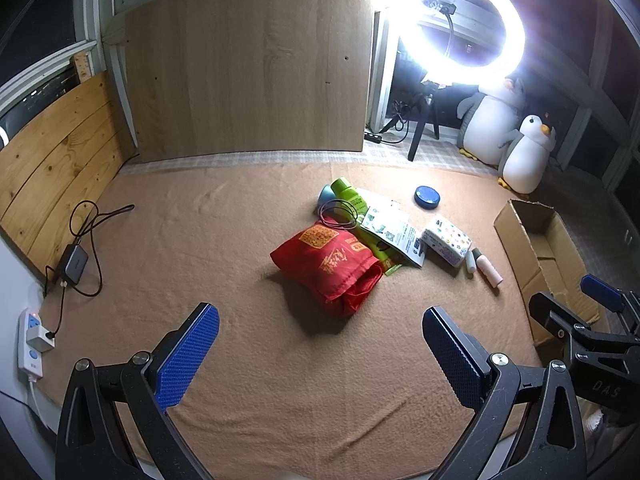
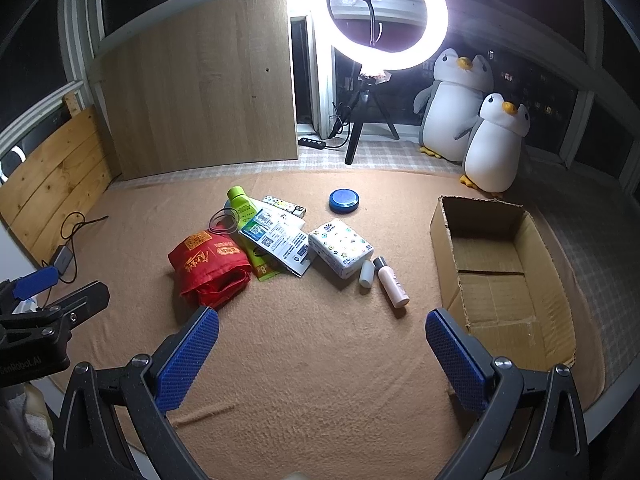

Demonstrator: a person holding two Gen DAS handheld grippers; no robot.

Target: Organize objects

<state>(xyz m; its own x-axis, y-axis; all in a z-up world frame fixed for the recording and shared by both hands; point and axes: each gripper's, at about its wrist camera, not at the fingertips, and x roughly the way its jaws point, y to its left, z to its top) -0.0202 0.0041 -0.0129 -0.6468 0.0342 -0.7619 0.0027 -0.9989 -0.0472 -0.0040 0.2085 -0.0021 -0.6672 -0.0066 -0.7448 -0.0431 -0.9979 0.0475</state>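
A pile of objects lies on the tan blanket (image 2: 304,368): a red cloth bag (image 1: 332,264) (image 2: 210,268), a green bottle (image 1: 348,192) (image 2: 242,202), printed packets (image 2: 276,240), a white patterned tissue pack (image 1: 446,240) (image 2: 340,250), a pink tube (image 2: 392,282), a small white bottle (image 2: 366,272) and a blue round tin (image 1: 427,197) (image 2: 344,201). An open cardboard box (image 2: 500,264) (image 1: 538,248) sits to the right. My left gripper (image 1: 320,354) hovers open in front of the red bag. My right gripper (image 2: 322,354) hovers open short of the tubes. Nothing is held.
A bright ring light on a tripod (image 2: 376,12) and two plush penguins (image 2: 472,120) stand at the back. A wooden panel (image 1: 248,68) leans behind. A power strip (image 1: 32,344), charger (image 1: 74,264) and cables lie at the left edge.
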